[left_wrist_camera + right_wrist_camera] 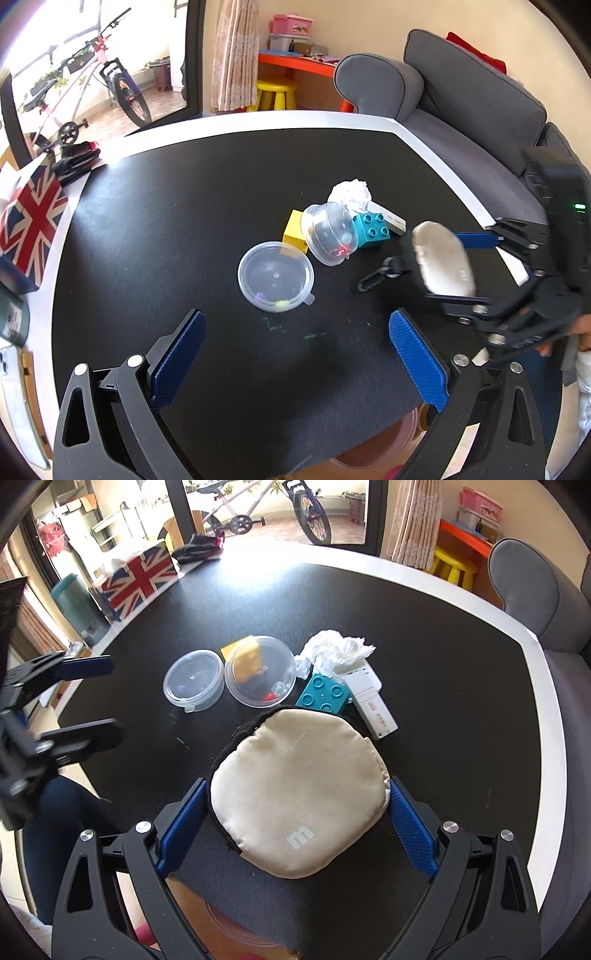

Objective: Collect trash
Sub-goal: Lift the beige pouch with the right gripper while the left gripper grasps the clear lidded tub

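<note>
The right tongs (pixel 295 819), spread wide, clamp the soft, light beige pouch (pixel 299 794) by its padded edges, while the feather-light crumpled tissue (pixel 334 650) lies ahead on the table (pixel 443 635); left tongs (pixel 295 354) gape empty.

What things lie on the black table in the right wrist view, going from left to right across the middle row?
Clear tub → domed lid → teal brick → white box. The tissue and yellow block overlap others, so they are left out.
</note>
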